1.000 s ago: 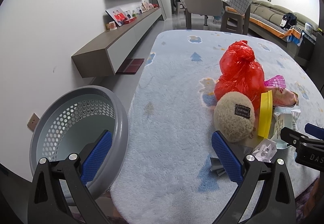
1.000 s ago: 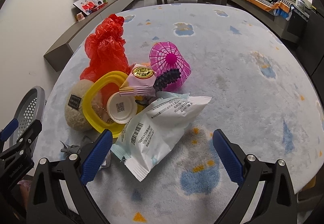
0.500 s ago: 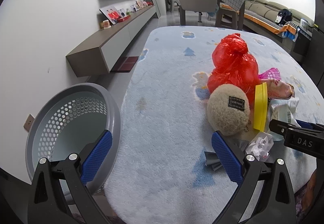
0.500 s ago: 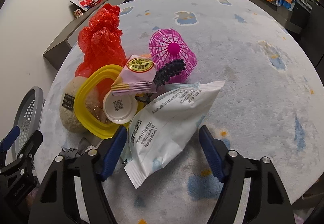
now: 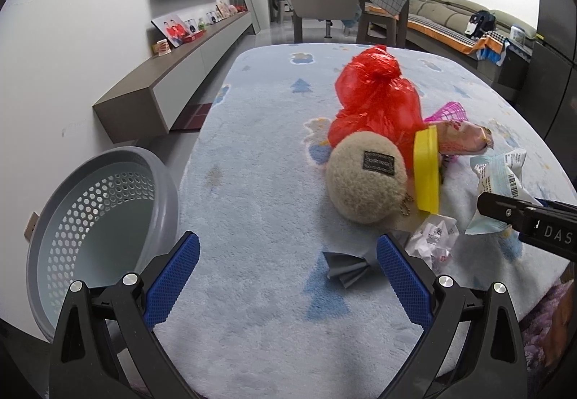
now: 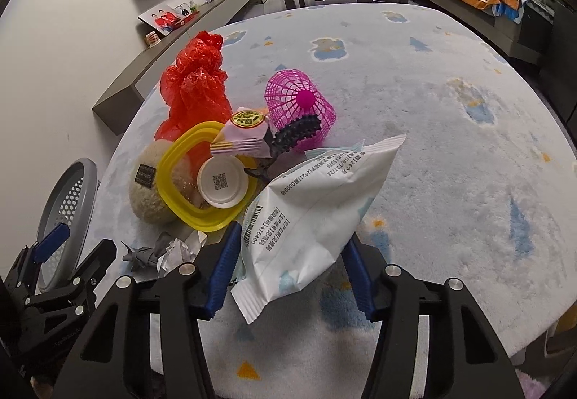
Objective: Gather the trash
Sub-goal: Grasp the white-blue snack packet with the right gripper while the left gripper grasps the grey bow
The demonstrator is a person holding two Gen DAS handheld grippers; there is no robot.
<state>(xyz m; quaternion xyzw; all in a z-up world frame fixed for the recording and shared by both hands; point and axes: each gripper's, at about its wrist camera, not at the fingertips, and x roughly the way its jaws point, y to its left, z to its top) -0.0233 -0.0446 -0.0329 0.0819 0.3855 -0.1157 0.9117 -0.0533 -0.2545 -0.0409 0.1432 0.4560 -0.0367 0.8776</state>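
— From the left wrist, what lies ahead?
— Left gripper [image 5: 288, 264] stands released, nothing between its blue pads, over the pale blue rug [image 5: 252, 182]. A folded grey paper scrap [image 5: 346, 267] and a crumpled white paper ball [image 5: 434, 242] lie just beyond. The grey perforated plastic basket [image 5: 93, 218] sits on the floor to the left, at the rug's edge.
— And from the right wrist?
— Right gripper [image 6: 292, 265] has just been closing; its pads now clasp the white printed plastic pouch [image 6: 313, 204] at its near end. Behind sit a yellow plastic ring lid [image 6: 173, 186], beige fuzzy round pouch [image 6: 144, 190], red crumpled plastic bag [image 6: 194, 85] and pink mesh shuttlecock [image 6: 299, 107].
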